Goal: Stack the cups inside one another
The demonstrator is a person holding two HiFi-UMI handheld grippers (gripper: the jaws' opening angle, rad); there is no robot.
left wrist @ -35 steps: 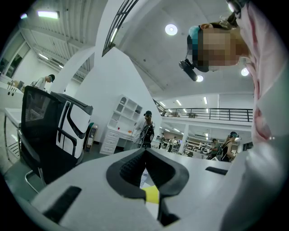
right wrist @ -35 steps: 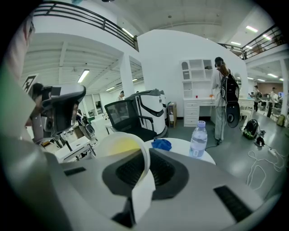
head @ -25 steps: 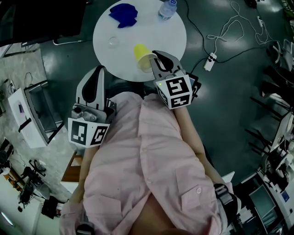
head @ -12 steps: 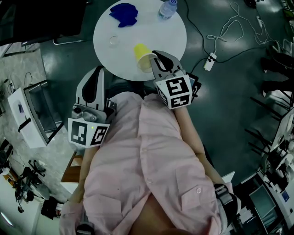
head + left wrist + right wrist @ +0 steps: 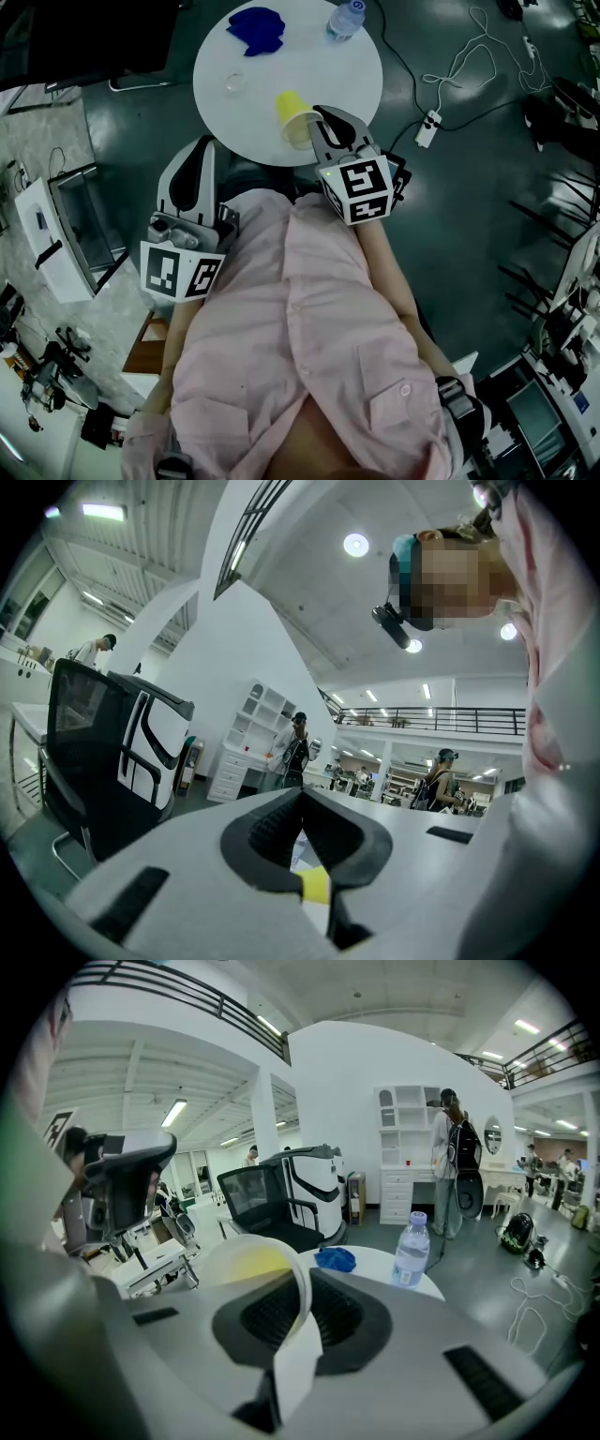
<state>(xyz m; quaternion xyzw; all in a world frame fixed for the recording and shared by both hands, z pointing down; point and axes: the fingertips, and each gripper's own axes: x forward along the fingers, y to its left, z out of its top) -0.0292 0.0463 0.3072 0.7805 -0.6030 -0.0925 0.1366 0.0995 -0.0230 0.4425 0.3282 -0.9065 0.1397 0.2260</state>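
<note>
One claw does the work at this moment. The right claw [image 5: 302,1283] is all but closed, its jaws pinching the thin wall of the yellow cup [image 5: 246,1258] just below the rim. The wall runs up between the pads, and the open mouth sits to the left of the jaws.

The left claw [image 5: 300,803] has its jaws together at the tips and grips nothing that can be made out. A small yellow patch shows low in the gap behind them, and what it is cannot be told. This claw hangs level off the near edge of the desk [image 5: 281,56], well apart from the cup.

From the head view, the yellow cup lies over the near part of the desk, tipped well off upright. Its base points away toward the middle of the desk and its mouth faces back toward the person. Its long axis runs roughly along the line of the right claw. Whether it touches the desk cannot be told.

Farther out on the desk is a small clear round thing [image 5: 233,82], probably a second cup, standing alone and well apart. Beyond it lie a blue cloth [image 5: 255,26] and a water bottle [image 5: 343,19].

As a judgement, the task is at an early stage: one cup is gripped and no nesting is clearly done. The held cup has yet to be brought together with the clear one.
</note>
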